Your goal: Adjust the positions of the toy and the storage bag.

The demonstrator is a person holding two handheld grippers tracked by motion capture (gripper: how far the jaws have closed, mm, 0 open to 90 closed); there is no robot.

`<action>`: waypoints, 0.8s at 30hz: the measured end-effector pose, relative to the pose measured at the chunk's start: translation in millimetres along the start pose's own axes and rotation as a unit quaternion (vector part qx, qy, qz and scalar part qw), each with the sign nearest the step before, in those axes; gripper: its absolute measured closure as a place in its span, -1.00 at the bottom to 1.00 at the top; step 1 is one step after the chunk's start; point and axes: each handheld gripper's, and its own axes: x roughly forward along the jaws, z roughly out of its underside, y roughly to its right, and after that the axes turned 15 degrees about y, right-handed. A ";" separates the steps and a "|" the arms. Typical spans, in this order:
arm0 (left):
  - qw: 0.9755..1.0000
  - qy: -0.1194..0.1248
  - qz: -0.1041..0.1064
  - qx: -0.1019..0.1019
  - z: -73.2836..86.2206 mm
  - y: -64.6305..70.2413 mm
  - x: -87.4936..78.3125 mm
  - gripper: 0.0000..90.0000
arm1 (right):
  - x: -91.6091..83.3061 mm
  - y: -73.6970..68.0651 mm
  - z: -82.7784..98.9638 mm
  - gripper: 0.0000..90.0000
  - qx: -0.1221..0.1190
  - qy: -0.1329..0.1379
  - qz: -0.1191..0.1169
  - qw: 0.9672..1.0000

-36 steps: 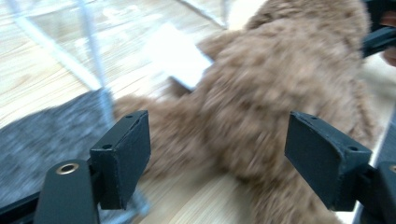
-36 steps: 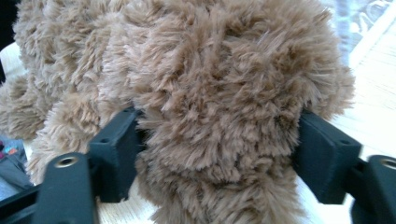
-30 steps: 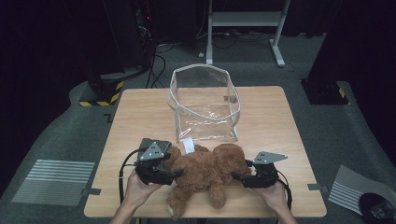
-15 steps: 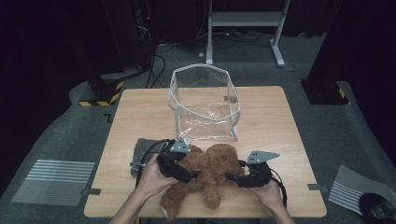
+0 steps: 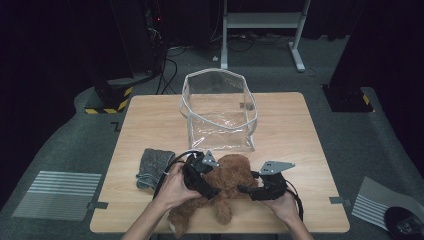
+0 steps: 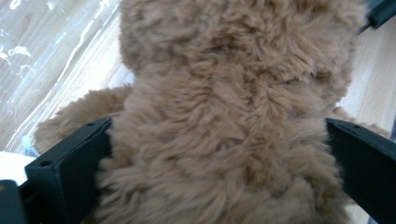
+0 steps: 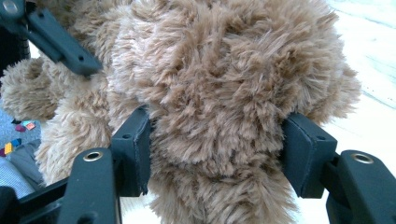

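- Lying on the near half of the table (image 5: 300, 130), the bear (image 5: 227, 180) has its long axis running from the head near the bag (image 5: 220, 112) back toward the person.
- Left gripper (image 5: 202, 182) straddles the bear's body, jaws set wide on either side of the fur; they have just been opening, and whether they press is unclear.
- Right gripper (image 5: 250, 190) comes in from the other flank, jaws clamped on a fluffy part of the bear.
- Both hands are equally close; the bag stands open-topped just beyond the head.
- A grey cloth (image 5: 152, 165) lies left of the bear; the table's right side is free.
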 end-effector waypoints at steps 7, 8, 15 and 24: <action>0.999 -0.032 0.002 0.006 1.9 0.6 17.1 -1.00 | 7.1 -4.2 -4.9 -0.22 -0.013 -0.007 -0.004 1.000; 0.999 -0.035 0.000 0.009 1.5 1.7 19.3 -1.00 | 8.5 -4.9 -5.2 -0.21 -0.012 -0.006 -0.005 1.000; 0.997 -0.075 -0.007 0.013 2.1 4.1 38.7 -1.00 | 17.4 -11.9 -9.4 -0.22 -0.023 -0.011 -0.010 1.000; 0.997 -0.077 -0.023 0.002 4.2 5.8 32.7 -0.30 | 16.8 -9.8 -12.2 -0.30 -0.026 -0.001 0.002 1.000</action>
